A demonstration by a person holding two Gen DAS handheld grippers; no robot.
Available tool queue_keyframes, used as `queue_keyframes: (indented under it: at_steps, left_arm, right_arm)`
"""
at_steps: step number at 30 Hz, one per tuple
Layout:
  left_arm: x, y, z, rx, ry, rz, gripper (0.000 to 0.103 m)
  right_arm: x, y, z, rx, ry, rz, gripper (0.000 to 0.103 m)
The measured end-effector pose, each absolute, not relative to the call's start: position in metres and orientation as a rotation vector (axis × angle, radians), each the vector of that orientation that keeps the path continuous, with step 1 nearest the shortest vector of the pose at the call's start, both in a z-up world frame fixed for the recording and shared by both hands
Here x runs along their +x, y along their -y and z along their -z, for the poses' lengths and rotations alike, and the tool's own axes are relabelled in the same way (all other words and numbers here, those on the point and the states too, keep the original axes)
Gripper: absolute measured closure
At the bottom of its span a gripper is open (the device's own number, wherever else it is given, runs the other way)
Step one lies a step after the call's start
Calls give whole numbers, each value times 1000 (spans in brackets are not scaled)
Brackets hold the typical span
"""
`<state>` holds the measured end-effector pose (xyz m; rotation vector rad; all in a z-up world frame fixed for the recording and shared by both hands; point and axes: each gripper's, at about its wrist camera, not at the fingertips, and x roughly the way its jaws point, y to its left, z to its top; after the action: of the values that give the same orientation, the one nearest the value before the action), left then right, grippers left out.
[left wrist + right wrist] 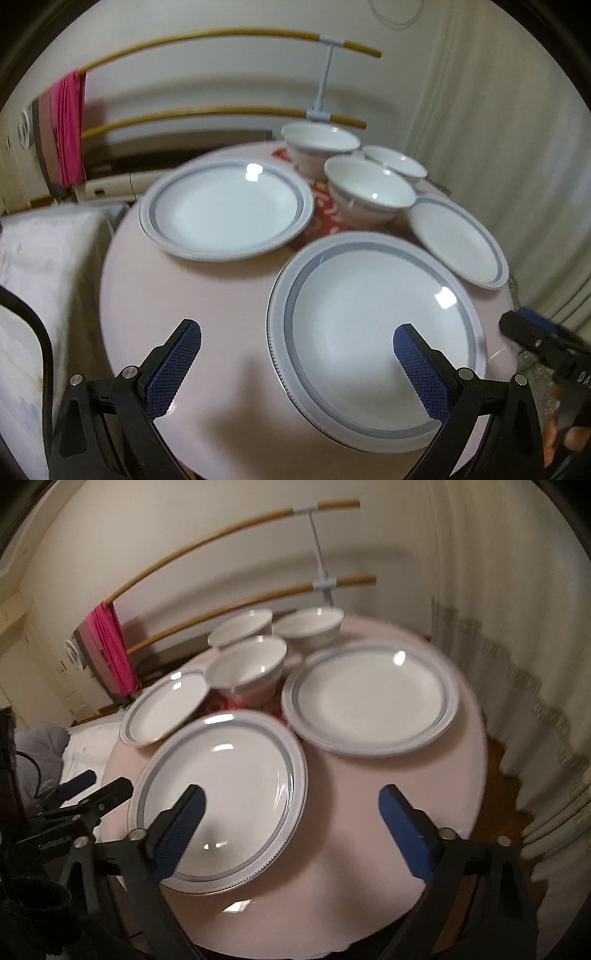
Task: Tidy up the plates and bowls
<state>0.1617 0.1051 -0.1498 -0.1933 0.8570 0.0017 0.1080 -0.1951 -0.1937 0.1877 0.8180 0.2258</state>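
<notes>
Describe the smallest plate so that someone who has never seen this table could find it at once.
Find the round pink table and the large plate at its near edge. Just behind that plate, next to the front bowl, lies the small plate. It is the only small plate, and it looks tilted, not flat.

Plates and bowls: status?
Left gripper open, empty. Right gripper open, empty. Three plates, near one under both; three bowls behind, nothing stacked. Nothing in the way on the table.
</notes>
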Motion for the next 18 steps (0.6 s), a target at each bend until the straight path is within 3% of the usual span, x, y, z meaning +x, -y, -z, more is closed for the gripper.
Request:
queue_keyframes:
  at_steps: [4,14,16,18]
  left_arm:
    - [176,-112,156,-194,-886,-15,1]
    - [194,-115,179,-214,-904,31,6]
    - [197,-116,183,-221,-917,35,12]
    - [205,-116,190,-230,-933,45,22]
  right_arm:
    - [115,198,210,222,-861,-246,26]
    - [130,197,226,262,-918,-299,47]
    - [133,196,228,266,-922,-315,52]
    - [136,195,231,274,-933,-333,65]
